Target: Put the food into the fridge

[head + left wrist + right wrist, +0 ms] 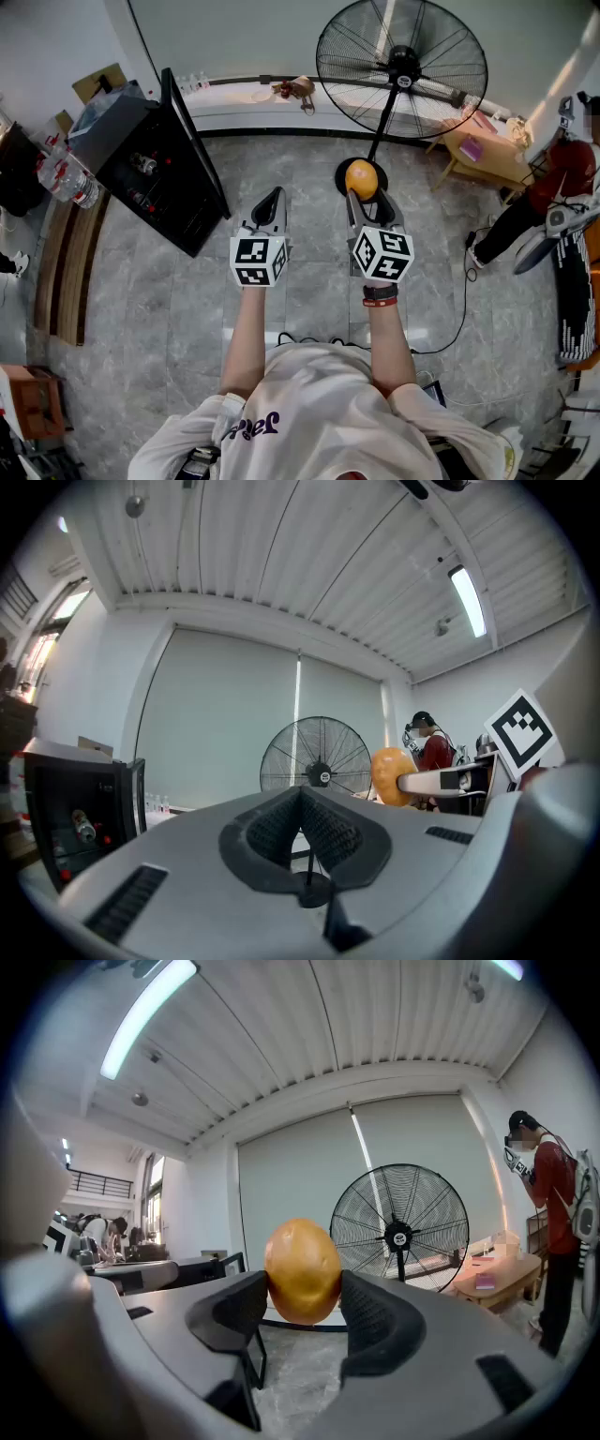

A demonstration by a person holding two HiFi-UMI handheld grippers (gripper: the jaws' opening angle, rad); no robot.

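An orange round fruit [361, 177] sits between the pads of my right gripper [364, 194], which is shut on it and held level above the floor. In the right gripper view the fruit [302, 1270] fills the gap between both pads. My left gripper [273, 198] is beside it on the left, shut with nothing in it; its pads meet in the left gripper view [302, 803], where the fruit [388, 773] shows to the right. A black mini fridge [134, 165] stands at the far left with its door [196, 149] open, and also shows in the left gripper view [77, 810].
A big floor fan [402, 66] stands straight ahead, its base just beyond the fruit. A low wooden table [480, 150] and a person in red [562, 169] are at the right. Water bottles [64, 175] lie left of the fridge. Cables [450, 319] run over the tiled floor.
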